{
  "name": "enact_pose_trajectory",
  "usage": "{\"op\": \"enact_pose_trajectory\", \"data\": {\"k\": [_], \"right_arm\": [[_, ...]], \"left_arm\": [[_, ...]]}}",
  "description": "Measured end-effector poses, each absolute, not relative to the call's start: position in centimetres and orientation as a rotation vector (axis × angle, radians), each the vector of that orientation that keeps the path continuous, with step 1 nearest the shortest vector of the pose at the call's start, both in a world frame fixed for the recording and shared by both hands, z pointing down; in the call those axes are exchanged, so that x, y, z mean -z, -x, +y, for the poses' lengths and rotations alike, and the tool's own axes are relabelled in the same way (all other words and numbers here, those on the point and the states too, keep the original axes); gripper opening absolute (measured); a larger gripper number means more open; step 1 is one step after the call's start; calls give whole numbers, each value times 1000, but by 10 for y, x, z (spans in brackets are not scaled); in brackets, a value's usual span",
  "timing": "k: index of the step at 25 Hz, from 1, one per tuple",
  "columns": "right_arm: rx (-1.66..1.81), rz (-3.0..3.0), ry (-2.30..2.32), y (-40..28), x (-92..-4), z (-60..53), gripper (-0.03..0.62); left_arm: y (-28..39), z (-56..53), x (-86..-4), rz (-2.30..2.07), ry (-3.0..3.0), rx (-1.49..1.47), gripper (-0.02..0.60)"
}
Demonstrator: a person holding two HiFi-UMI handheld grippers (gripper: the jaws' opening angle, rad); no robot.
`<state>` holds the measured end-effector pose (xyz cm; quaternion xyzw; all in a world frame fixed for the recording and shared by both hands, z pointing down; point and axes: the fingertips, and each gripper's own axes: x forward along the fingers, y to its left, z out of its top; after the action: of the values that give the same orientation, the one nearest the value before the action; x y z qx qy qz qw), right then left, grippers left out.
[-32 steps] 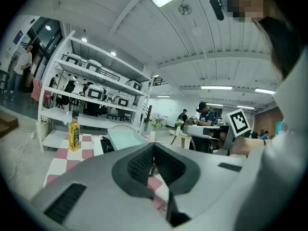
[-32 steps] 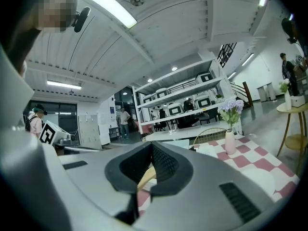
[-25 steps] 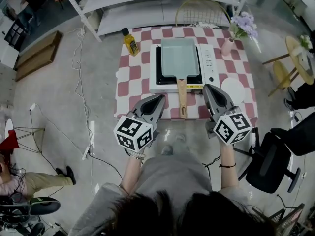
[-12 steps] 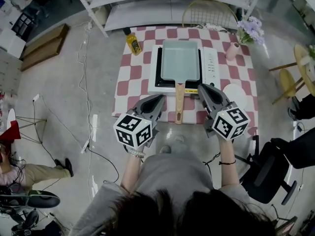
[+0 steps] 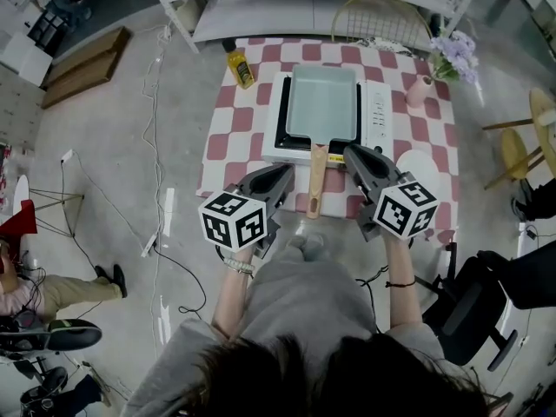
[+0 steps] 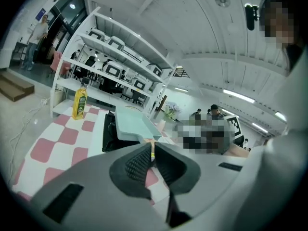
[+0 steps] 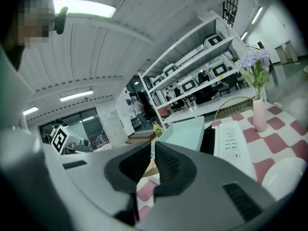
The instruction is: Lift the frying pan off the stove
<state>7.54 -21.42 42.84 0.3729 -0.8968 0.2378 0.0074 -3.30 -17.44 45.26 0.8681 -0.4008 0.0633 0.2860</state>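
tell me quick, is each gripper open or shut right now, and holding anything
Left gripper: closed, holding nothing.
Right gripper: closed, holding nothing.

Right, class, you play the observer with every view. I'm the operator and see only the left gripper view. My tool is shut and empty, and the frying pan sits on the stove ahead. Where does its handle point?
Observer: In the head view the frying pan has its wooden handle sticking out over the front edge of the stove toward the person. It lies between the left tool and the right tool, apart from both.
Operator: Is the right tool ready?
Observer: Its own view shows the jaws together with nothing between them.
Operator: Anything near it?
Observer: A white plate lies on the checked cloth right of the stove, beside that tool.
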Motion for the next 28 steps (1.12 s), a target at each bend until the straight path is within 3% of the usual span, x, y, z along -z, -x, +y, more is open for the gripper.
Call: {"op": "enact_pose_trajectory", "data": {"k": [5,8,11,28], "right_arm": [[-853,-2788,-1165,-73,-436,-218,26],[-953,-2777,-1153,-69,-444,-220,75],[-1014,-2766,-1153,-68,-449,-222,80],[-1364,-2726,-1085,-56,-475,-229,183]], "left_arm": [[29,-172,-460,-993,-2272,-169,29],[28,-172,-464,-954,-2247,-158,29],[26,-174,-467,-915,-2228,-144,34],[8,-174,-474,-686,-2075,1,175]]}}
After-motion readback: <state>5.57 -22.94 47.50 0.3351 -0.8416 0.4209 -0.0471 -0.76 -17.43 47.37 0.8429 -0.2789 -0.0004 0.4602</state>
